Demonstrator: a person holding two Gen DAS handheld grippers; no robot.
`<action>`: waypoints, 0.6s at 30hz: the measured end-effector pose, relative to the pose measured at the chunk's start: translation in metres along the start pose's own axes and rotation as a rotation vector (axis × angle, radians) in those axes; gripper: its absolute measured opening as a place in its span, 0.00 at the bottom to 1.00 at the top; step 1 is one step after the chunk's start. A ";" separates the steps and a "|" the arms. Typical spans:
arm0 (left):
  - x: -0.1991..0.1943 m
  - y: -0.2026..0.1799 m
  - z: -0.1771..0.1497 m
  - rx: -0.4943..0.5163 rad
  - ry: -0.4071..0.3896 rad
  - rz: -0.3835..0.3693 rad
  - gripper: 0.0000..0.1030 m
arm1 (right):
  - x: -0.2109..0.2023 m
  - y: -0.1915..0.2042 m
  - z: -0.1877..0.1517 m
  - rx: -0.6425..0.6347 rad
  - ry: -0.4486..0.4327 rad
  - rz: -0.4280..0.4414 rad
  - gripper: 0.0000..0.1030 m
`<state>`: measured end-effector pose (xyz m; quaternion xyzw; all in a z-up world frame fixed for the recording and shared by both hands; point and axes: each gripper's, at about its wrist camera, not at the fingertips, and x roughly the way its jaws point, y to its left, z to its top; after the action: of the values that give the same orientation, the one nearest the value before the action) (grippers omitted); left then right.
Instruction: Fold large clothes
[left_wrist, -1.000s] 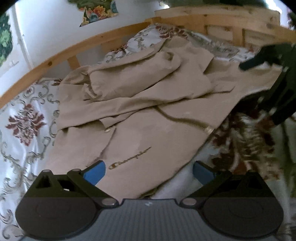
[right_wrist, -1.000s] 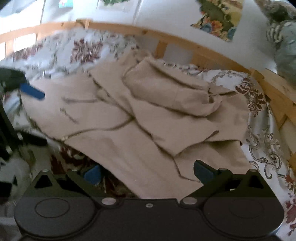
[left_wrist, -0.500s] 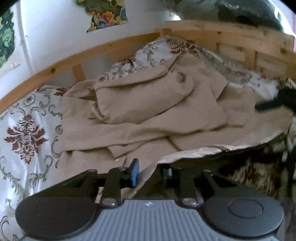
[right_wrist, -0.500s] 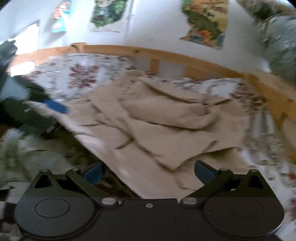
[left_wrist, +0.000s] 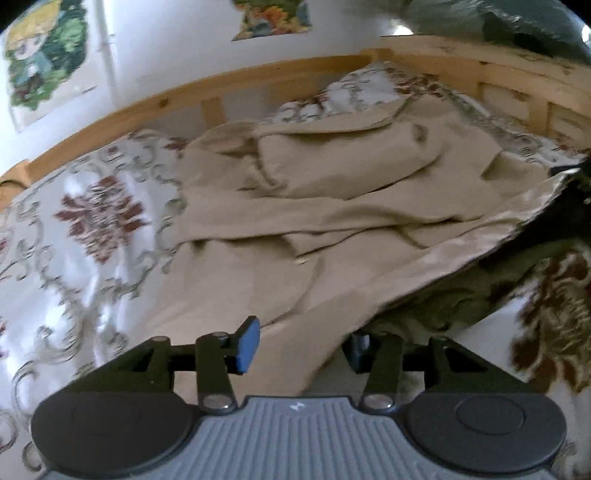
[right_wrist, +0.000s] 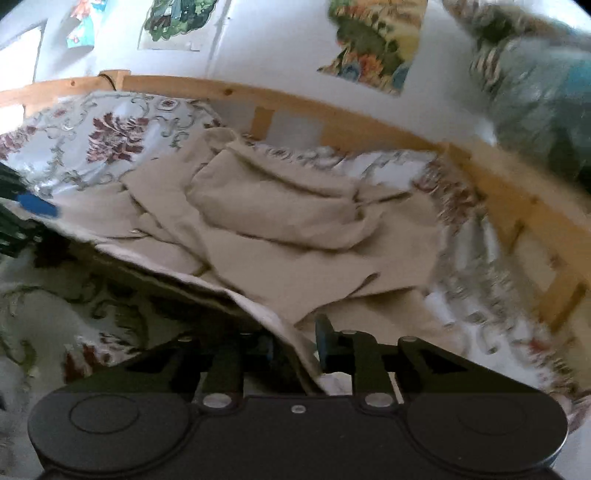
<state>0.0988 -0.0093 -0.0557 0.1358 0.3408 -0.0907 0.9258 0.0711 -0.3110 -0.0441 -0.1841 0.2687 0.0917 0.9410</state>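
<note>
A large beige coat (left_wrist: 332, 206) lies rumpled on the bed, its near hem lifted off the sheet with the pale lining showing. In the left wrist view the hem runs between the fingers of my left gripper (left_wrist: 301, 349). Its jaws are opening, and the pads stand a little off the cloth. In the right wrist view my right gripper (right_wrist: 293, 345) is closing, its pads pinching the hem's fold. The coat (right_wrist: 280, 229) spreads beyond it. The left gripper's blue pad (right_wrist: 37, 205) shows at the hem's far left end. The right gripper (left_wrist: 576, 177) is a dark shape at the right edge.
A floral bedsheet (left_wrist: 92, 221) covers the mattress. A wooden bed rail (left_wrist: 229, 92) runs along the far side and the right end (right_wrist: 517, 206). Posters hang on the white wall (right_wrist: 373, 40). Bundled bedding (right_wrist: 546, 92) is piled at the upper right.
Both grippers stood wide open at the coat's near edge. The left closed on the hem, lifted it forward, then spread its jaws wider. The right has just closed on the hem.
</note>
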 end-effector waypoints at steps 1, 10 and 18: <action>-0.002 0.003 -0.002 -0.002 -0.005 0.020 0.52 | -0.001 0.001 0.000 -0.024 -0.002 -0.024 0.23; -0.015 -0.007 -0.009 0.050 -0.065 0.196 0.09 | 0.009 0.000 -0.011 -0.112 0.081 -0.215 0.15; -0.070 0.000 0.003 -0.029 -0.235 0.178 0.02 | -0.023 0.010 -0.008 -0.173 -0.012 -0.309 0.05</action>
<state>0.0484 -0.0048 -0.0073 0.1405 0.2182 -0.0188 0.9656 0.0454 -0.3073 -0.0412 -0.3030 0.2229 -0.0300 0.9261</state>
